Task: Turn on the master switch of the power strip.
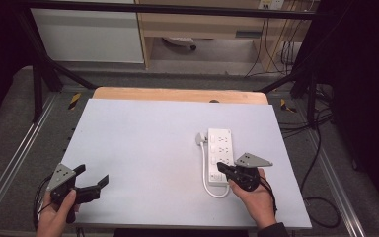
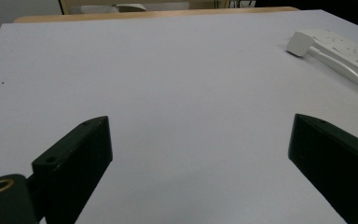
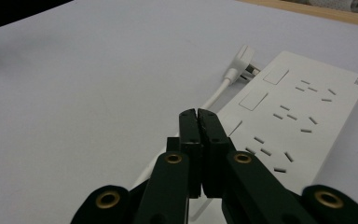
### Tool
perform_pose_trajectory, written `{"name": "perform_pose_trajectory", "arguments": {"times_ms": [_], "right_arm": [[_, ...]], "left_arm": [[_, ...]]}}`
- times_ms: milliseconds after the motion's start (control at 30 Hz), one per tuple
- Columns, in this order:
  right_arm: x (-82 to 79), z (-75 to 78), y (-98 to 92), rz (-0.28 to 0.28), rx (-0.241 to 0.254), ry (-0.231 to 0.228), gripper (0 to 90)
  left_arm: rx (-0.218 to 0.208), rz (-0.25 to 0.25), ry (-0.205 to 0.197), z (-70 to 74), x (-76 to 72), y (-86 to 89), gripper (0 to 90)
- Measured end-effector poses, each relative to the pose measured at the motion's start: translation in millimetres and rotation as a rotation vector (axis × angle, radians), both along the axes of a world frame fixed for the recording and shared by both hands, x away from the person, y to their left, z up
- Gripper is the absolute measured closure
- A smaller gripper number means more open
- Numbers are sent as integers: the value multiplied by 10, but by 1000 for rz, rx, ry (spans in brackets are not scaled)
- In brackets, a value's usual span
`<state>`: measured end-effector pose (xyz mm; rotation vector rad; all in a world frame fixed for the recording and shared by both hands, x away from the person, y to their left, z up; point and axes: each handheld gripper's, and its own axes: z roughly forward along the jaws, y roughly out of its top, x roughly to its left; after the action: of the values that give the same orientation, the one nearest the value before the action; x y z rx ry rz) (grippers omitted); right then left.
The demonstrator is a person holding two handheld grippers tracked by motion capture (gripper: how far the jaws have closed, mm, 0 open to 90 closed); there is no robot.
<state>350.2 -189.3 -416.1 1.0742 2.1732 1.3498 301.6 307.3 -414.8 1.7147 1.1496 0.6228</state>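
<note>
Right gripper [image 1: 221, 168]: jaws pressed together with nothing between them, tips over the near end of the power strip [image 1: 220, 154].
Left gripper [image 1: 93, 180]: jaws spread wide, empty, at the table's seven o'clock corner.
Power strip: lay flat toward four o'clock on the table [image 1: 143, 148], sockets all empty, its white cable [image 1: 208, 188] looping round the near end.
Plug [image 1: 200, 139]: rested just beside the strip's far left corner.
Hands: right hand [image 1: 254, 195] aimed toward eleven o'clock; left hand [image 1: 56, 215] held low at the near edge.

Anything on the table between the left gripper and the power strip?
No. The stretch from the left gripper to the power strip is bare tabletop, as the high view shows.
</note>
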Motion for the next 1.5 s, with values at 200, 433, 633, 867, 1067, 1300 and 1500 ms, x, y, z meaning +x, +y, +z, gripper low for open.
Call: {"name": "perform_pose_trajectory", "arguments": {"times_ms": [200,433,633,867,1067,1300,1500], "right_arm": [[-5,53,-30,-10,16,-16,896],[1,95,-88,-28,29,-30,892],[8,119,-126,-42,40,-37,866],[16,138,-159,-63,49,-42,782],[22,148,-176,-84,52,-44,682],[28,187,-203,-118,50,-53,516],[47,211,-227,-159,52,-41,315]], "left_arm": [[1,0,0,0,0,-1,62],[1,1,0,0,0,0,62],[2,-1,1,-1,0,1,62],[3,0,1,-2,0,1,62],[3,0,2,-2,0,3,62],[2,1,1,-2,1,4,62],[-1,2,0,-2,0,5,62]]}}
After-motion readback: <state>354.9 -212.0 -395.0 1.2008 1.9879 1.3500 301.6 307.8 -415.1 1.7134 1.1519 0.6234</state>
